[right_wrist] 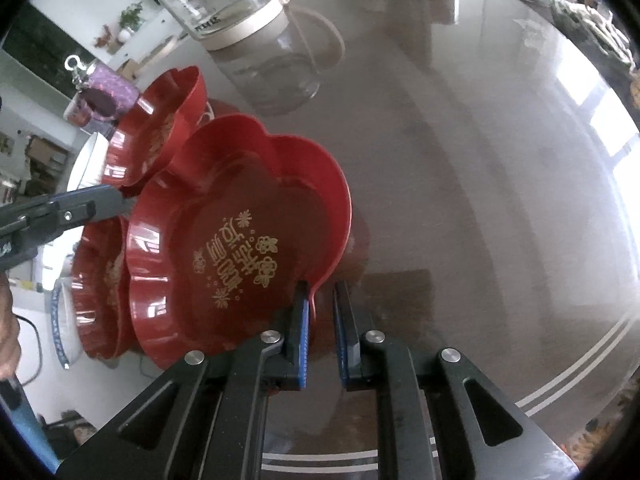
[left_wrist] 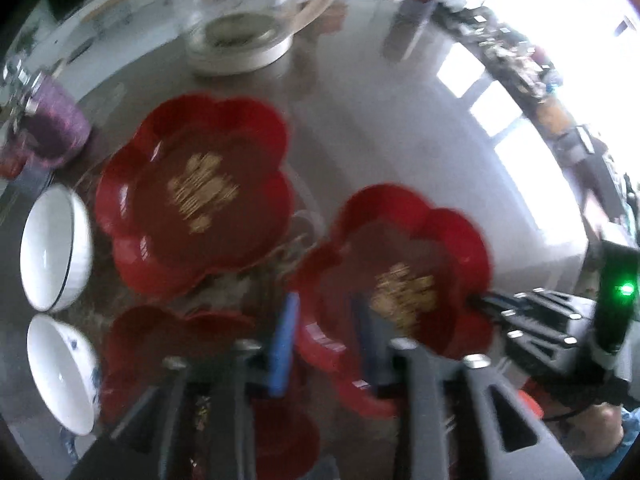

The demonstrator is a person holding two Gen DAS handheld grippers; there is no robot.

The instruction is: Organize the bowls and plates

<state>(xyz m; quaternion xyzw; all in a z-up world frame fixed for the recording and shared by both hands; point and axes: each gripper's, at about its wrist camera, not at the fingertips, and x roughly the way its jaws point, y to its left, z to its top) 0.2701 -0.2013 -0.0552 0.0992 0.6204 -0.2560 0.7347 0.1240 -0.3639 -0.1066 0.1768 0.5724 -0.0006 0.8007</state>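
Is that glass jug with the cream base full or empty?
Empty, apparently: the clear glass jug shows no waterline, and the table shows straight through its walls.

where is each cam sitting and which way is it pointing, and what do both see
Left wrist view: sits on the left gripper, looking steeply down its blue pads at red flower plates, two white bowls and the glass jug; the right gripper enters from the right.
Right wrist view: sits on the right gripper, looking down at the held red plate on the glossy table; the left gripper and a hand at the left edge show.
Shared: that plate, the jug, the purple cup.
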